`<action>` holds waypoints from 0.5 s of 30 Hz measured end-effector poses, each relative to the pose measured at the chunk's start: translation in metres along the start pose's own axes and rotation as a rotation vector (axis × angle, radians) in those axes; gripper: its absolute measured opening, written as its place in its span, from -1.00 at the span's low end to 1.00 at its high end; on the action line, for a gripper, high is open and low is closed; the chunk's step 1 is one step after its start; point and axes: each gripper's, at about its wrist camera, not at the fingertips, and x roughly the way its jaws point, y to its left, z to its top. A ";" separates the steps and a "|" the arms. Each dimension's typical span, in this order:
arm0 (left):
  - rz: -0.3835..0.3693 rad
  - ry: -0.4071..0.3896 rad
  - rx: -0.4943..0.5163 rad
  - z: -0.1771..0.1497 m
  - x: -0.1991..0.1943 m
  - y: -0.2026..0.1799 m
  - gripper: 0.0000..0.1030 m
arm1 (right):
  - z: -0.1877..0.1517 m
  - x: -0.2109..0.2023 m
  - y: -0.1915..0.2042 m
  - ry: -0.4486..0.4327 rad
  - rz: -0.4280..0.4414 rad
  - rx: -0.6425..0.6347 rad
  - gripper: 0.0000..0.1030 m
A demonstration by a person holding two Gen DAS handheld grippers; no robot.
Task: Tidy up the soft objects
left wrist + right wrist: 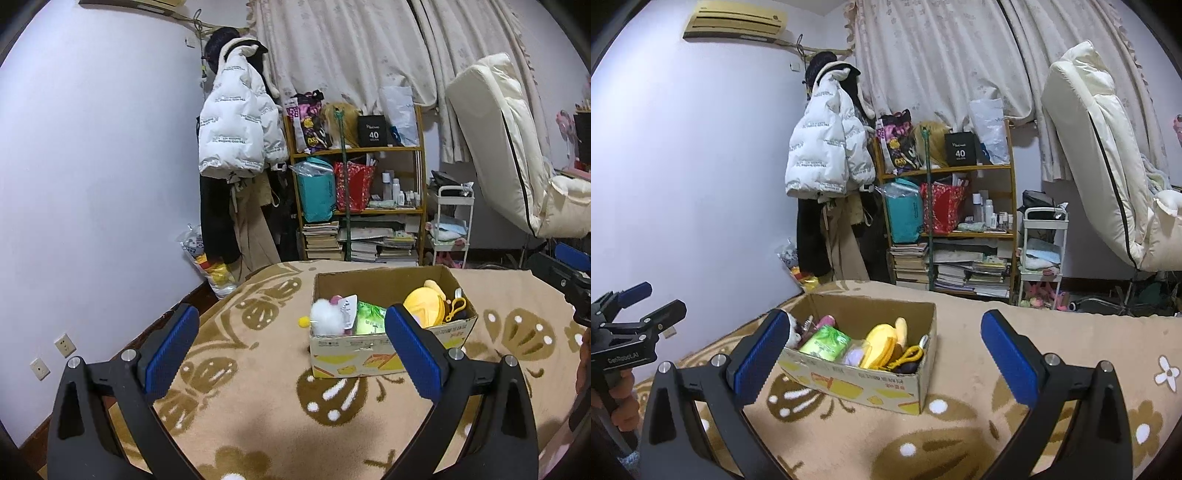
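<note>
An open cardboard box [871, 384] stands on a beige blanket [960, 435] patterned with brown butterflies. The surface under the blanket cannot be made out. The box holds soft things packed close together: a white fluffy toy [327, 317] at its left end, leaning over the front wall; a green packet [824, 342] just beside it; a pale lilac piece [854, 357]; a yellow plush [882, 341] near the right end; and a yellow clip [911, 355] touching the plush. The plush is rounded, with a stitched edge and a small upright ear. The left gripper [291, 354] hovers before the box, its blue pads spread wide and holding nothing. The right gripper [882, 356] likewise stands wide apart and empty, with the box between its fingers in that view.
</note>
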 end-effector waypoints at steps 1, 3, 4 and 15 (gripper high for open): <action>-0.003 0.005 0.005 -0.001 0.002 -0.002 0.94 | -0.001 0.001 -0.001 0.006 0.001 0.002 1.00; -0.006 0.016 0.009 -0.003 0.006 -0.004 0.94 | -0.002 0.004 -0.003 0.014 -0.006 0.006 1.00; -0.009 0.022 0.008 -0.003 0.008 -0.005 0.94 | -0.003 0.005 -0.003 0.018 -0.008 0.007 1.00; -0.021 0.047 -0.018 -0.003 0.012 0.001 0.94 | -0.005 0.007 -0.007 0.028 -0.017 0.009 1.00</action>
